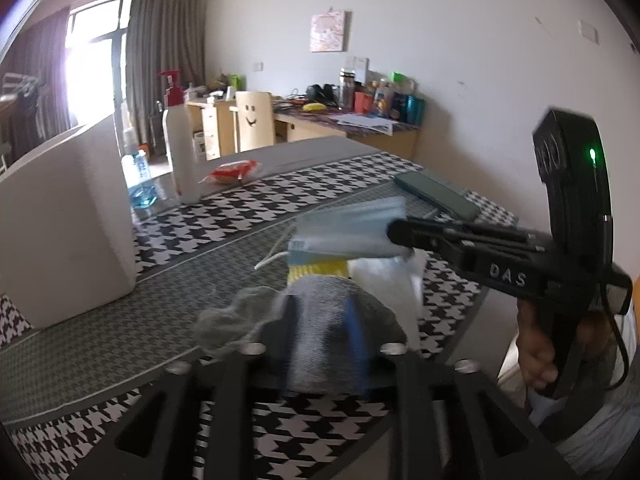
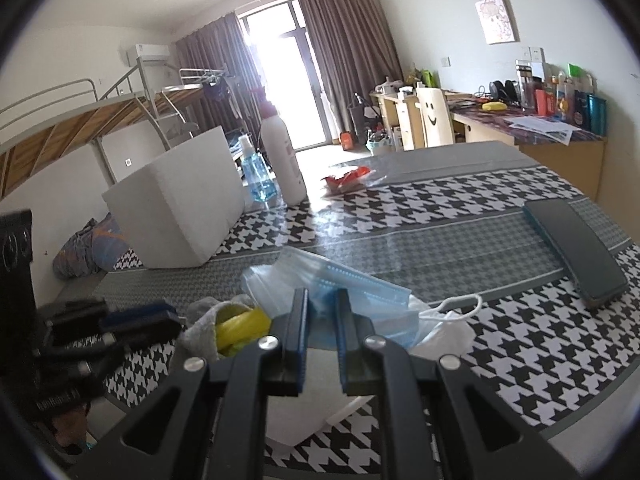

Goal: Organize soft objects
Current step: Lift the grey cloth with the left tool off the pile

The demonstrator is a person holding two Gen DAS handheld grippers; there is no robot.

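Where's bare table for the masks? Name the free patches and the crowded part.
Free: the strip between the white box and the phone; also behind the phone. Crowded: the near edge, where masks, sock and both grippers bunch.

Only legible marking: raised letters "DAS" on the side of the right gripper (image 1: pixel 396 232), seen at right in the left wrist view; bottle labels unreadable.
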